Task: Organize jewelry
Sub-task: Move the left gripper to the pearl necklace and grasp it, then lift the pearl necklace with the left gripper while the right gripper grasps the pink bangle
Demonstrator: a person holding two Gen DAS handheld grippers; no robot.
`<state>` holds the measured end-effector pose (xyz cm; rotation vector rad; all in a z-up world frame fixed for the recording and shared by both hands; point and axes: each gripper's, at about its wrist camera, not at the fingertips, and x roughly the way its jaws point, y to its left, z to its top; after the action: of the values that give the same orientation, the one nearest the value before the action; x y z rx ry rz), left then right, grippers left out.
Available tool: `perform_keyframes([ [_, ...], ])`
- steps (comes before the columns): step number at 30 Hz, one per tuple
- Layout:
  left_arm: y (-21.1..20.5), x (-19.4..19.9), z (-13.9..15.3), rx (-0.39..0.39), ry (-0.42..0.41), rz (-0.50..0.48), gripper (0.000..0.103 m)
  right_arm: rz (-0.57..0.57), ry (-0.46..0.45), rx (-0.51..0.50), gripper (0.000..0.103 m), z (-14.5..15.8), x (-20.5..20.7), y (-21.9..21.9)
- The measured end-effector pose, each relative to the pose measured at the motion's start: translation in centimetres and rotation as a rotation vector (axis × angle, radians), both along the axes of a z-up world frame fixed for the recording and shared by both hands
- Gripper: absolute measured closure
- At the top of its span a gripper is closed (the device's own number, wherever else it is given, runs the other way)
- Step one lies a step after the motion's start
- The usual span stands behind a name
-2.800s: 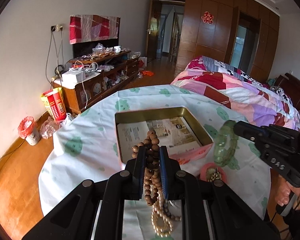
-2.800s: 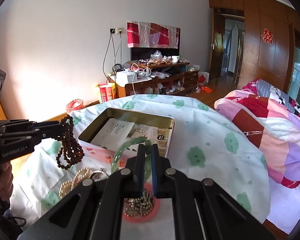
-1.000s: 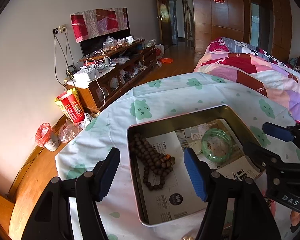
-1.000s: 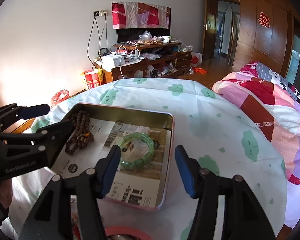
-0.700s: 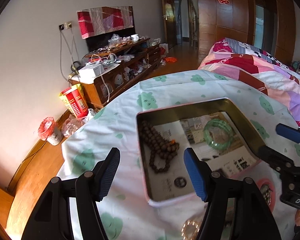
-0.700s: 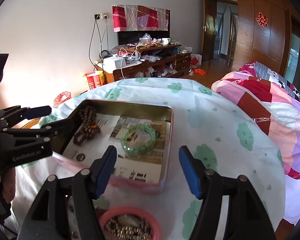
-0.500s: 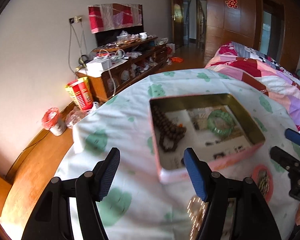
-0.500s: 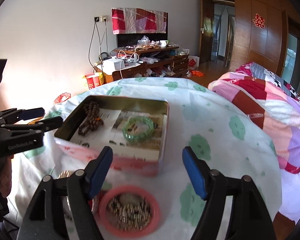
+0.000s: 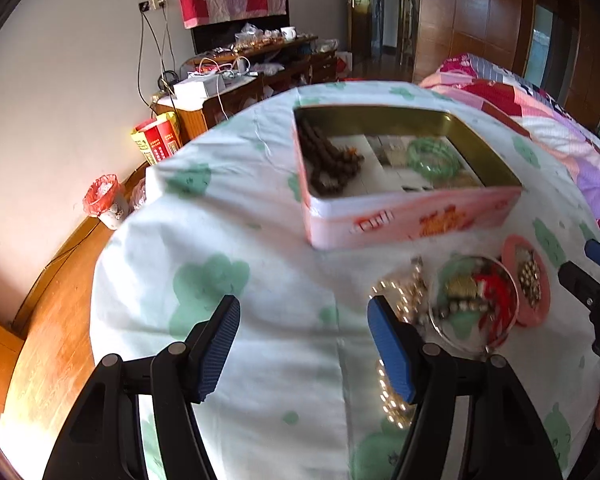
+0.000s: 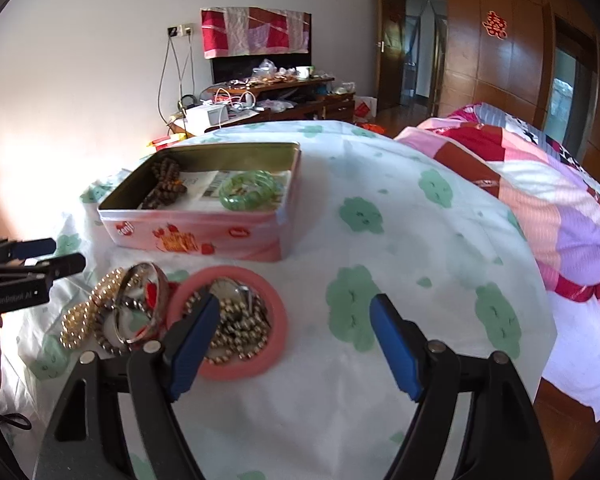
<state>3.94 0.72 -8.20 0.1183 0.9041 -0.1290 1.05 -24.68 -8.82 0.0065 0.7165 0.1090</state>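
With both the left gripper and right gripper spread wide and empty, we lower squarely onto the round pink dish of metal beads, pinching one strand only.

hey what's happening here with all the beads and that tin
A person is sorting jewelry on a cloth-covered table with two handheld grippers. The left gripper and right gripper are both open and holding nothing. A brown bead string and a green bangle already lie inside the pink tin. Waiting in front of it are a pink dish of beads, a pearl strand and a tangle of bracelets.
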Motion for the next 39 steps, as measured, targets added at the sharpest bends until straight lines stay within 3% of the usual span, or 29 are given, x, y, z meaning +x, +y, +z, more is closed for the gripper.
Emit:
perform_keyframes([
  [6, -1.5, -1.3, -0.7, 0.033, 0.021, -0.043, 0.036, -0.004, 0.000, 0.005, 0.022, -0.9, -0.6, 0.0],
  [14, -1.3, -1.6, -1.3, 0.060, 0.028, -0.024, 0.036, -0.012, -0.019, 0.001, 0.015, -0.9, -1.1, 0.1],
  [15, -1.3, -1.6, -1.3, 0.057, 0.034, -0.023, 0.036, -0.012, -0.018, 0.001, 0.015, -0.9, -1.1, 0.1],
  [17, -1.0, -1.7, -0.8, -0.048, 0.078, -0.030, 0.036, -0.011, -0.016, 0.001, 0.015, -0.9, -1.1, 0.1],
  [18, -1.1, -2.0, -0.4, -0.061, 0.068, -0.039, 0.036, -0.010, -0.014, 0.000, 0.015, -1.0, -1.1, 0.1],
  [20, -1.7, -2.2, -0.2, 0.017, 0.035, -0.047, 0.036, -0.009, -0.017, -0.004, 0.015, -0.9, -1.2, 0.2],
  [23, -1.5, -1.9, -1.2, -0.001, 0.073, -0.044, 0.036, -0.009, -0.019, -0.005, 0.014, -0.9, -1.2, 0.2],
  [25, -1.9, -1.9, -1.5, 0.058, 0.053, -0.043, 0.036, -0.010, -0.018, -0.006, 0.014, -0.8, -1.2, 0.2],
  [31, -1.1, -1.4, -1.9, 0.087, 0.016, -0.026, 0.038, -0.008, -0.019, -0.005, 0.014, -0.9, -1.3, 0.2],
  [34, -1.1, -1.4, -1.9, 0.113, -0.006, -0.036, 0.051, -0.009, -0.019, -0.004, 0.014, -0.9, -1.3, 0.2],
  [35, -1.3, -1.6, -1.8, 0.131, -0.017, -0.043, 0.064, -0.009, -0.019, -0.006, 0.014, -0.9, -1.3, 0.3],
  [36, -1.5, -1.6, -1.7, 0.140, -0.023, -0.059, 0.086, -0.009, -0.020, -0.007, 0.014, -0.9, -1.3, 0.4],
  [37, -1.7, -1.6, -1.6, 0.138, -0.021, -0.073, 0.093, -0.009, -0.020, -0.007, 0.014, -0.9, -1.3, 0.4],
  [39, -1.7, -1.7, -1.6, 0.121, -0.015, -0.090, 0.095, -0.009, -0.022, -0.005, 0.014, -0.9, -1.3, 0.4],
])
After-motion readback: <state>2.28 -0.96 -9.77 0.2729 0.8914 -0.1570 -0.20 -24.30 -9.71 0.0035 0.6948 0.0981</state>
